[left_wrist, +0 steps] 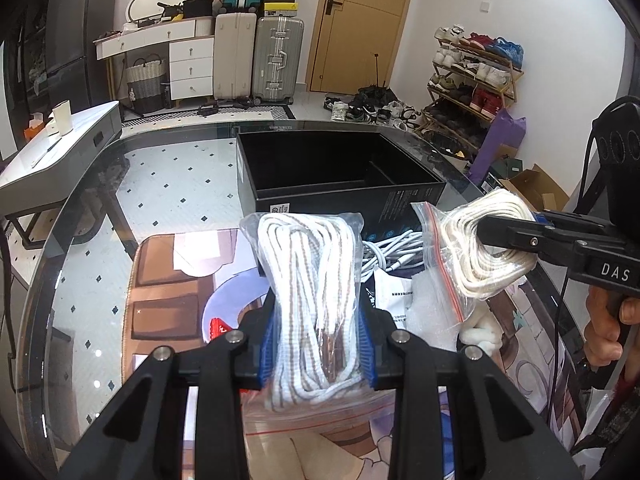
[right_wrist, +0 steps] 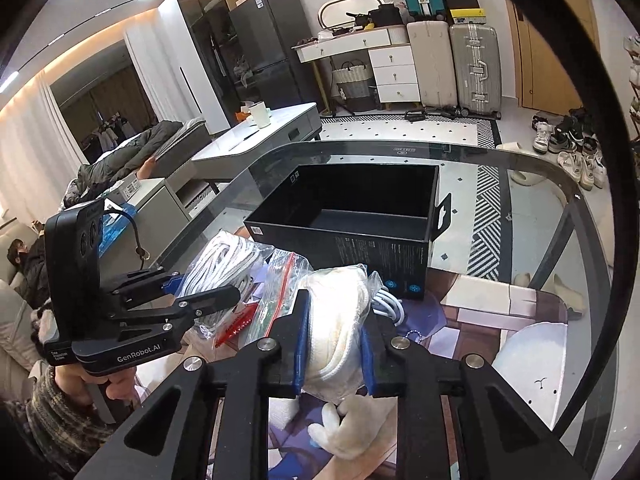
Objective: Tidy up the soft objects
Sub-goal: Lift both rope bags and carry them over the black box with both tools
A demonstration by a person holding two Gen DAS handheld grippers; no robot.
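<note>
My left gripper (left_wrist: 318, 344) is shut on a clear bag of white-and-brown laces (left_wrist: 308, 292), held above the glass table. It also shows in the right wrist view (right_wrist: 200, 292), with its bag (right_wrist: 220, 268). My right gripper (right_wrist: 332, 344) is shut on a zip bag of cream-white rope (right_wrist: 336, 320); in the left wrist view that gripper (left_wrist: 504, 236) holds the rope bag (left_wrist: 476, 248) at the right. An open black box (left_wrist: 332, 172) stands just beyond both bags, also seen in the right wrist view (right_wrist: 352, 216).
A white cable coil (left_wrist: 392, 252) lies against the box front. A printed leaflet (left_wrist: 404, 300) and a white plush piece (right_wrist: 352, 428) lie on the picture mat (left_wrist: 168, 280). The round glass table edge (left_wrist: 48, 272) curves on the left.
</note>
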